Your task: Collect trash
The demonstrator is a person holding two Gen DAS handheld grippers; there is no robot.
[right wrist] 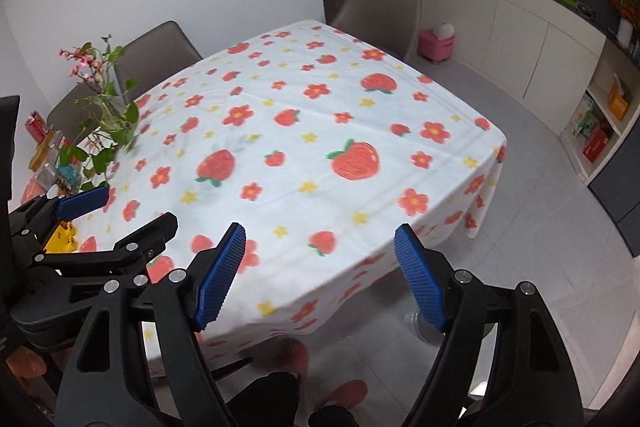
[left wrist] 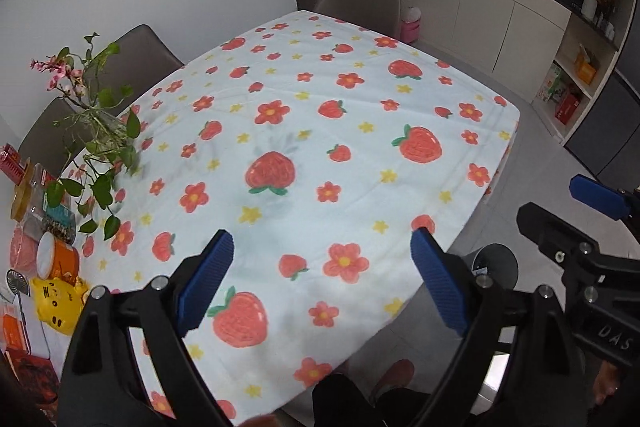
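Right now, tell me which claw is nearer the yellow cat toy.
Left. The left claw hangs open just right of the yellow cat toy; the right claw sits farther right, over the table's near corner.

Strawberry-cloth table [left wrist: 360, 187], grey chairs [right wrist: 380, 3]

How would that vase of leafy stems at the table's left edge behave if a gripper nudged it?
The vase looks like clear glass, so probably fragile and slippery. Its tall stems spread wide above a narrow base, so it is likely top-heavy and apt to tip. The trailing leaves would flop rather than resist a push.
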